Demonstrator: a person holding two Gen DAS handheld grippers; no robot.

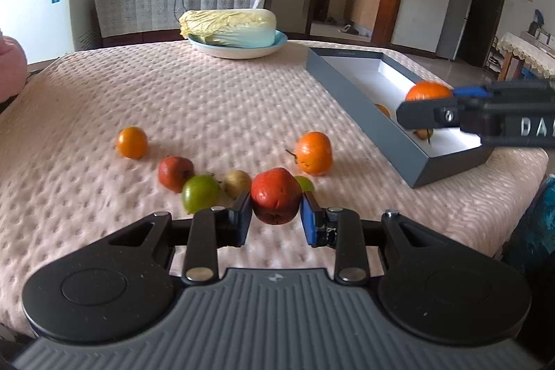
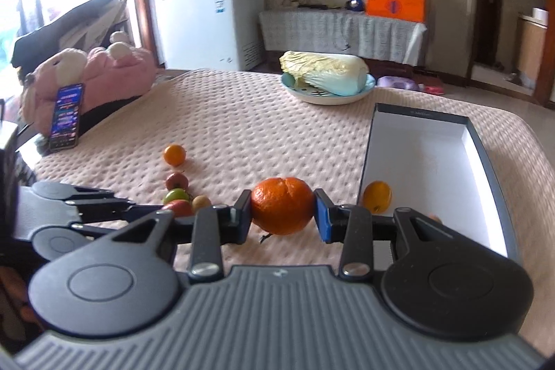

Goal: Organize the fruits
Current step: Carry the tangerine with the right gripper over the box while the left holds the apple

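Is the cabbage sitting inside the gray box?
No, the cabbage lies on a light blue plate beyond the gray box, which holds only small fruits.

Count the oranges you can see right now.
4: left orange on the cloth, middle orange on the cloth near the box, held orange in the right gripper, boxed orange inside the box. A mostly hidden fruit there may be a fifth.
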